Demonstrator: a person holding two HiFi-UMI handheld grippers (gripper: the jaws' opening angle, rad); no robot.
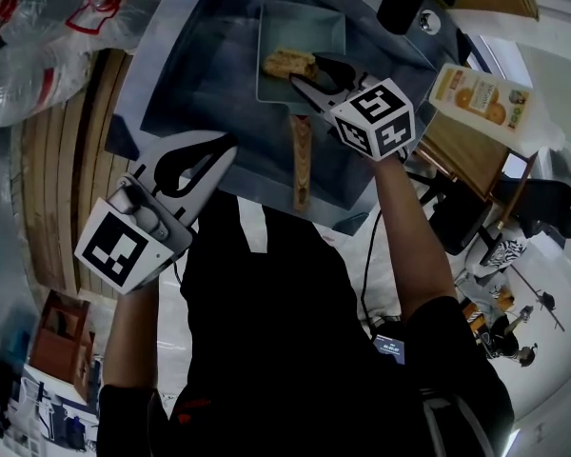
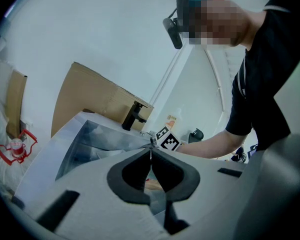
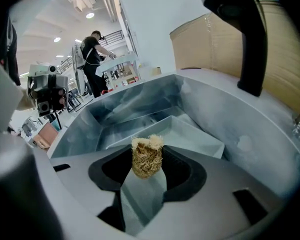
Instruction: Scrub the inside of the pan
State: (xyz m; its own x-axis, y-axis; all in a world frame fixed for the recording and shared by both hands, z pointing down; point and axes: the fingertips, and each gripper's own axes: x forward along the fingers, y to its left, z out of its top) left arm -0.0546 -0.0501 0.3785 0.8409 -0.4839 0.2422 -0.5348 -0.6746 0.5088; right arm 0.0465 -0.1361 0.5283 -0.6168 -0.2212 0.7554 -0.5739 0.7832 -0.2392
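One sink, steel. One pan, square, lies inside the sink at its far side, with one wooden handle pointing toward the sink's near edge.

Right gripper is inside the sink, over the pan's near-left part. Its jaws are clamped on one scrubber, a tan fibrous pad. In the right gripper view the scrubber stands upright between the jaws, above the pan. It probably touches the pan floor, but contact cannot be confirmed.

Left gripper is above the sink's near-left corner, outside the pan. Its jaws are together, tips meeting, with nothing between them.

One black faucet is at the sink's far-right edge. One orange-printed carton stands right of the sink.
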